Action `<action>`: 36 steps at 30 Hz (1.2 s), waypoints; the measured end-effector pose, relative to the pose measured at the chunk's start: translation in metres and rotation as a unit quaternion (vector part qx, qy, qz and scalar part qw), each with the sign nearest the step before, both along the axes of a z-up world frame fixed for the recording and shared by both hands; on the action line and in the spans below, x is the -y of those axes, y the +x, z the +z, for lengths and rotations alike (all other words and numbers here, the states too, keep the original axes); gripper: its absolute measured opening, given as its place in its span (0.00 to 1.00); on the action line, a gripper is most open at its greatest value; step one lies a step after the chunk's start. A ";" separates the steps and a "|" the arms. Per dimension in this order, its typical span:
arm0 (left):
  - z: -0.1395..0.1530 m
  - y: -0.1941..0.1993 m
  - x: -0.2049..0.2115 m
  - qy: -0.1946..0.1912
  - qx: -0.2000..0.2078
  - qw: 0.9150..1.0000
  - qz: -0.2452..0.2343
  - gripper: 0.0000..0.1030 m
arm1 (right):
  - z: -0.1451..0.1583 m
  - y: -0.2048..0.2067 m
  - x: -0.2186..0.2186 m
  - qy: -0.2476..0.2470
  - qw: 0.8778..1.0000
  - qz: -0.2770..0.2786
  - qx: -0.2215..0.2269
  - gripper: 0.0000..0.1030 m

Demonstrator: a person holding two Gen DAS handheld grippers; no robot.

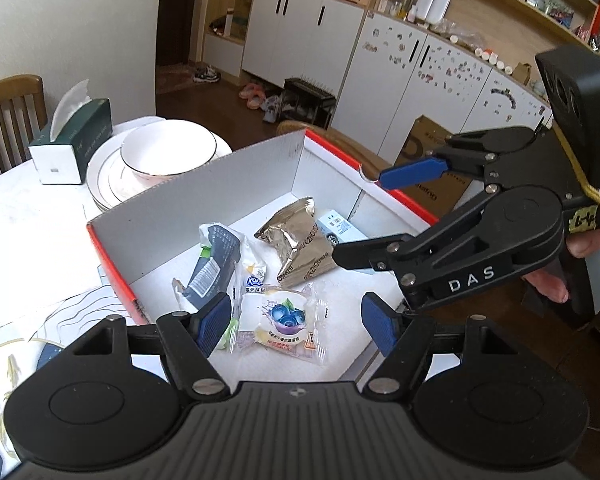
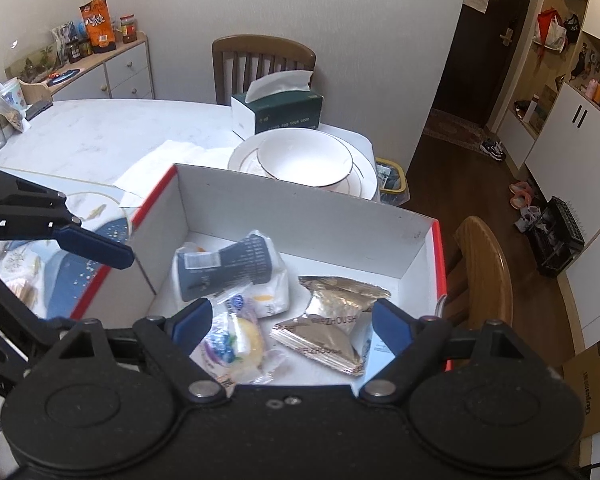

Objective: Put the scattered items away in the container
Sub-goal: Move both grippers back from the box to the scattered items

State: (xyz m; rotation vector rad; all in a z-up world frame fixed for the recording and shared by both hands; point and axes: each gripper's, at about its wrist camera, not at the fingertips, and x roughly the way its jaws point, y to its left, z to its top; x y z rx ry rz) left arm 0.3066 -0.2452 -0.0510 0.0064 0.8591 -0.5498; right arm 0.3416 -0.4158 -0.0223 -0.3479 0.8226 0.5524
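Left wrist view: we find the left tongs [image 1: 296, 322] spread and empty above the near end of the box [image 1: 204, 196], which sits on the desk [image 1: 28, 232]. Inside the box lie a blueberry packet [image 1: 286, 322], a dark packet [image 1: 214, 260], a gold packet [image 1: 300, 246] and a small white carton [image 1: 340, 228] against the far wall. The right tongs [image 1: 364, 216] enter from the right, spread, gripping nothing, over the box's right side. Behind the box we note stacked plates with a bowl [image 1: 168, 152] and a tissue box [image 1: 76, 136].

Right wrist view: we find the right tongs [image 2: 292, 320] spread and empty over the box [image 2: 300, 208]. The dark packet [image 2: 224, 264] and blueberry packet [image 2: 232, 340] lie left, the gold packet [image 2: 328, 320] right. One finger of the left tongs [image 2: 96, 246] shows at the box's left wall; their state we cannot tell here.
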 end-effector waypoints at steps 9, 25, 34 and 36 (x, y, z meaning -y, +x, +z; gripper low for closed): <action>0.017 -0.025 -0.031 -0.013 0.019 1.000 -0.001 0.78 | 0.014 -0.029 -0.016 0.030 0.999 -0.009 0.008 0.90; 0.033 -0.080 -0.114 -0.013 0.049 0.999 0.003 0.98 | 0.025 -0.090 -0.080 0.068 0.997 -0.034 0.024 0.97; 0.033 -0.108 -0.182 -0.007 0.065 0.997 0.039 0.99 | 0.012 -0.132 -0.132 0.063 0.998 -0.025 0.014 0.97; 0.033 -0.111 -0.196 -0.007 0.062 0.997 0.054 0.99 | 0.008 -0.140 -0.143 0.062 0.998 -0.022 0.012 0.97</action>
